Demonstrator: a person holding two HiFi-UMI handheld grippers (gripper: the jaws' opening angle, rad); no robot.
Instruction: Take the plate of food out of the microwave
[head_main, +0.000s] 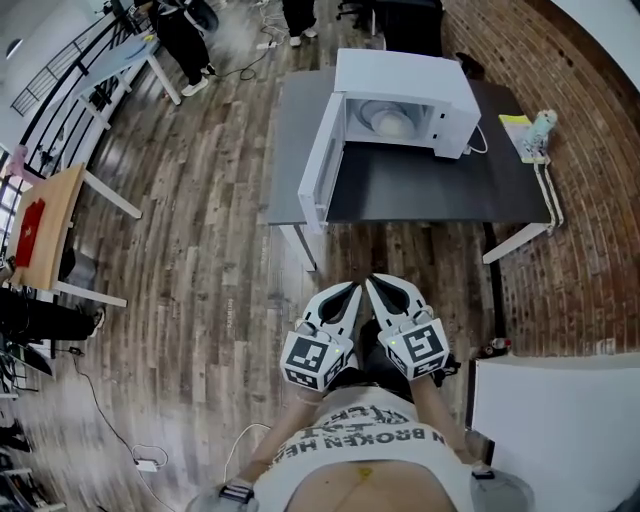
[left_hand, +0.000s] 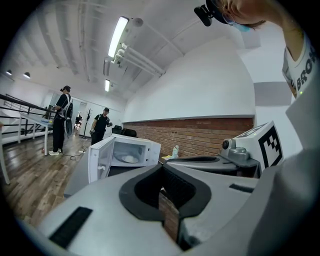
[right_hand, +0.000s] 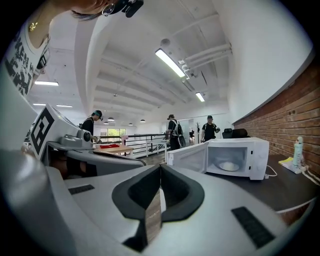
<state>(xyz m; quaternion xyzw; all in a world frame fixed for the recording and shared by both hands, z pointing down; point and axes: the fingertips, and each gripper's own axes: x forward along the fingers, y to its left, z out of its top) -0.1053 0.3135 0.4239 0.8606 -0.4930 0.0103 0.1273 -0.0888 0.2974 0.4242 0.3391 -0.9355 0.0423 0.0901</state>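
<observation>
the round white plate of food (head_main: 388, 121) sits inside the open white microwave oven (head_main: 420, 85), straight ahead and well apart from the left gripper (head_main: 350, 292) and right gripper (head_main: 378, 285) (both closed tight, empty), the right one seeming slightly nearer.

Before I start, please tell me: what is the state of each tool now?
Left tool: closed, holding nothing.
Right tool: closed, holding nothing.

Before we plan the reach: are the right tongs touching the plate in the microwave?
Apart. The head view shows the right tongs held close to the person, with floor and table between them and the plate.
</observation>
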